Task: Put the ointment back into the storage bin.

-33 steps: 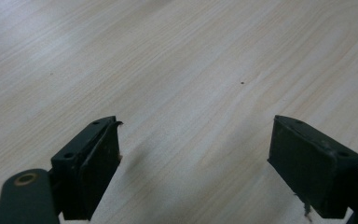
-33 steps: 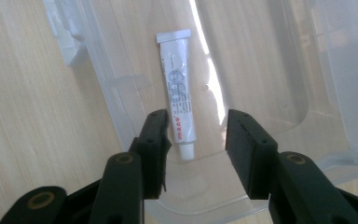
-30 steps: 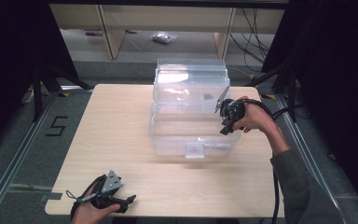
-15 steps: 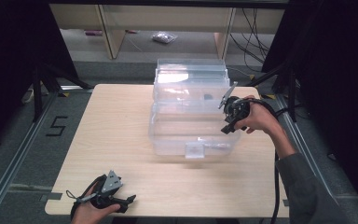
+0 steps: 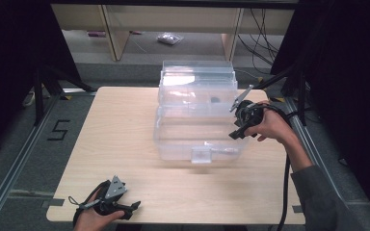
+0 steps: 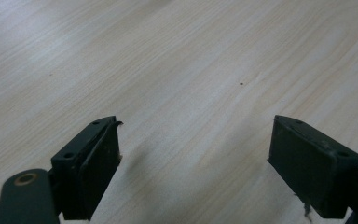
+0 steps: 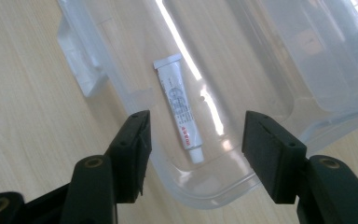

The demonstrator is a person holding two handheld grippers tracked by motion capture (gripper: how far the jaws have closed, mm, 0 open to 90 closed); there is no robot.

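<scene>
In the high view a clear plastic box point(image 5: 197, 127) stands open on the light wooden table point(image 5: 125, 130), toward its far edge and slightly right of the middle, with its lid point(image 5: 197, 79) raised upright at the far side. The right gripper point(image 5: 237, 126) is held in the person's right hand point(image 5: 270, 126) just beside the box's right wall, above the table's right edge. The left gripper point(image 5: 131, 208) lies low in the left hand point(image 5: 94, 219) at the table's near edge, toward the near left corner, well apart from the box. In the left gripper view its jaws stand wide apart over bare wood with nothing between them. In the right gripper view the jaws are also spread wide and empty, looking down over the box's rounded rim; a small white tube point(image 7: 178, 106) with red print lies flat on the box floor, in line with the gap between the jaws.
</scene>
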